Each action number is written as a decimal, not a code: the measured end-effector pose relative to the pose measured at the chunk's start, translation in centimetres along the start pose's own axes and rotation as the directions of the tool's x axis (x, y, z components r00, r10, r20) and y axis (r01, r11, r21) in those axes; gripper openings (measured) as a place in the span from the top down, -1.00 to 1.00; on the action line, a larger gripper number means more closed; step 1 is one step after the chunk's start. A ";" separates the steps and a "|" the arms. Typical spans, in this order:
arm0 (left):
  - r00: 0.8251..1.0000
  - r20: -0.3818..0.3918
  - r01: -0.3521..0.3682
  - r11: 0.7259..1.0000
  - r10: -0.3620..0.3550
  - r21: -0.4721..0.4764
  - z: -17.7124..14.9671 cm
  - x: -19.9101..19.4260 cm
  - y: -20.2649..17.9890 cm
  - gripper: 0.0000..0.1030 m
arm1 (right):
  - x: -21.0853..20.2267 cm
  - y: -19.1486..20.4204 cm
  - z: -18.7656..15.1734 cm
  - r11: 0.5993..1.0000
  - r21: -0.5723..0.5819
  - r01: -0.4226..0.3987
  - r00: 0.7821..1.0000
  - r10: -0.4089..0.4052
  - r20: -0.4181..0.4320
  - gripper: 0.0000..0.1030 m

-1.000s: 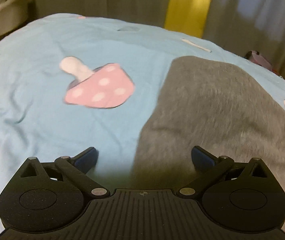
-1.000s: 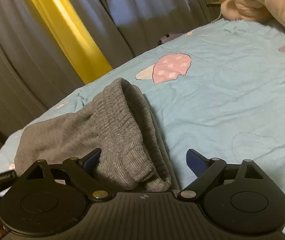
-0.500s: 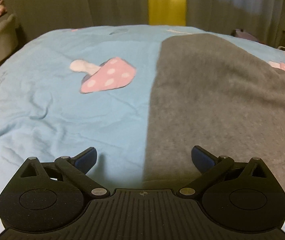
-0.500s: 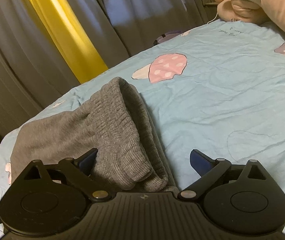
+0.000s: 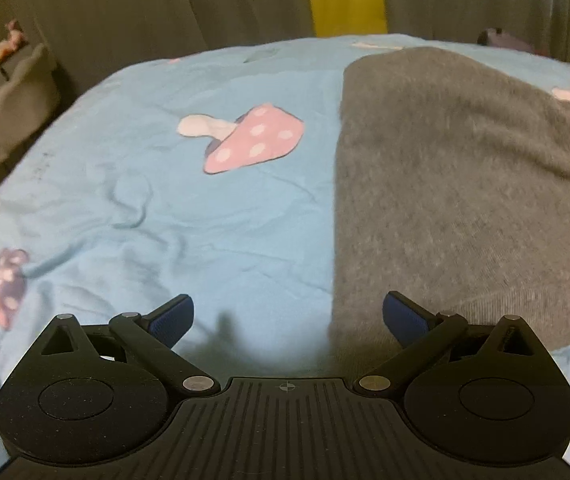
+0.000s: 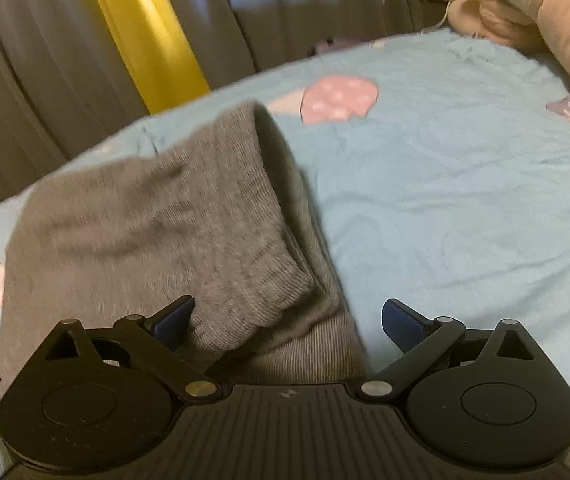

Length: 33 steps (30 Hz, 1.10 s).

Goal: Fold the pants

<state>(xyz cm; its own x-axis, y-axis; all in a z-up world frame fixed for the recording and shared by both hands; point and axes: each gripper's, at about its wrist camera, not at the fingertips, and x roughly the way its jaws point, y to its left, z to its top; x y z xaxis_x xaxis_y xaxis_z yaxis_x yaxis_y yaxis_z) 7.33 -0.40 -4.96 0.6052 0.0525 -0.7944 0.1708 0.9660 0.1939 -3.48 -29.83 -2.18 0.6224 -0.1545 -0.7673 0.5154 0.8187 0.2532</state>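
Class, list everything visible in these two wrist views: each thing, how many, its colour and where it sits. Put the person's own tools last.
Grey knit pants: one, grey, lying folded on the bed.
Light blue mushroom-print bedsheet: one, blue with pink mushrooms, covering the bed.
Grey curtains: grey, behind the bed.
Yellow curtain strip: one, yellow, between the grey curtains.
Pink plush toy: one, pink, at the far bed corner.
Left gripper: one, black, blue fingers open above the pants' edge.
Right gripper: one, black, open over the ribbed hem.
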 end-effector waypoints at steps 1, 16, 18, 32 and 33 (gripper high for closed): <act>1.000 0.001 -0.006 1.000 0.006 0.000 0.1 -0.4 0.0 -1.00 | 0.0 -0.2 0.1 1.000 0.016 -0.007 1.000 0.007 -0.010 -0.92; 0.966 0.033 0.253 0.963 -0.257 0.090 3.9 0.1 0.3 -1.00 | 3.9 -6.9 6.0 0.888 0.279 -0.366 0.894 0.418 -0.159 -0.92; 0.949 0.014 0.314 0.948 -0.315 0.050 5.0 1.8 0.6 -1.00 | 5.9 -7.8 6.7 0.880 0.276 -0.386 0.872 0.446 -0.201 -0.92; 0.800 -0.047 0.592 0.800 -0.598 -0.098 10.9 12.2 -1.5 -0.76 | 12.2 -4.7 9.0 0.764 0.166 -0.624 0.711 0.643 -0.287 -0.32; 0.802 -0.037 0.592 0.801 -0.597 -0.087 10.8 12.1 -1.7 -0.68 | 12.5 -4.5 9.0 0.769 0.169 -0.616 0.716 0.637 -0.285 -0.27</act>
<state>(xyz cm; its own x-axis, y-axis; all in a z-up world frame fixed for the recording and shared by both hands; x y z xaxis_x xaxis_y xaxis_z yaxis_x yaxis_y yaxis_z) 22.75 -4.13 -8.67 0.3543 -0.5250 -0.7738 0.4274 0.8269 -0.3654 7.32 -40.44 -7.64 0.6061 0.5683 -0.5566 0.1124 0.6315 0.7672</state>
